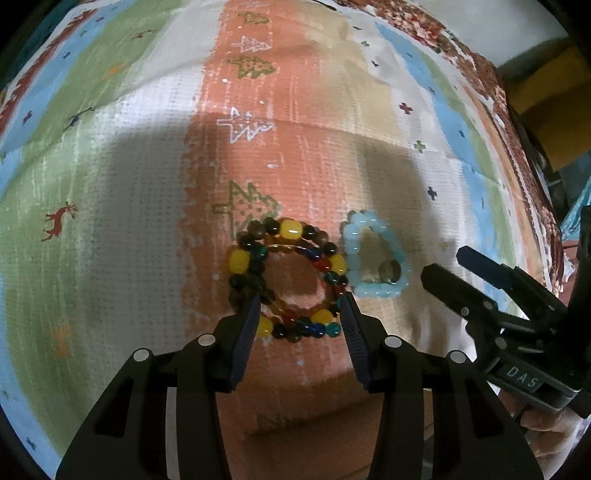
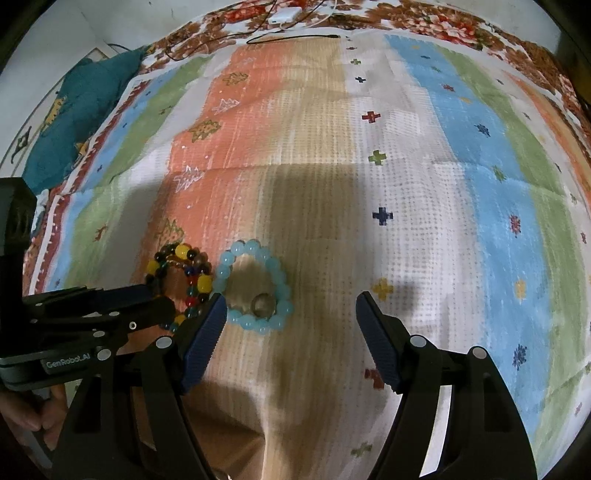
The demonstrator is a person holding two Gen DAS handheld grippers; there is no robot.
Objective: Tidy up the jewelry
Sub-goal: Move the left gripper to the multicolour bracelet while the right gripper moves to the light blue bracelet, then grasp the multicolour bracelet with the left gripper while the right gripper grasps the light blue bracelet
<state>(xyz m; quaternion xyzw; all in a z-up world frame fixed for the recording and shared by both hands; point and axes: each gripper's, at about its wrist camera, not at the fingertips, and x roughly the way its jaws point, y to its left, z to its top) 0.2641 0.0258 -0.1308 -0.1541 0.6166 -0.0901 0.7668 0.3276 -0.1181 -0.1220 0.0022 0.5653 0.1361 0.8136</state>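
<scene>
A bracelet of yellow, dark and coloured beads (image 1: 291,229) lies flat on the striped cloth (image 1: 110,221). My left gripper (image 1: 300,306) hangs just over it, open, and its fingertips straddle the bracelet's lower half. Right beside it lies a pale blue bead bracelet (image 1: 351,254) with one larger clear bead (image 1: 389,271). In the right wrist view the blue bracelet (image 2: 275,266) sits by the left fingertip of my open right gripper (image 2: 291,297), mostly inside the wide gap. The multicolour bracelet (image 2: 204,282) is partly covered there by the left gripper (image 2: 159,297). The right gripper (image 1: 442,263) shows right of the blue bracelet.
The striped cloth (image 2: 443,221) lies over floral bedding (image 2: 424,22). A teal cushion (image 2: 74,110) lies at the far left, with cables and a white item (image 2: 284,14) at the far edge. A person's hand (image 2: 29,417) holds the left gripper.
</scene>
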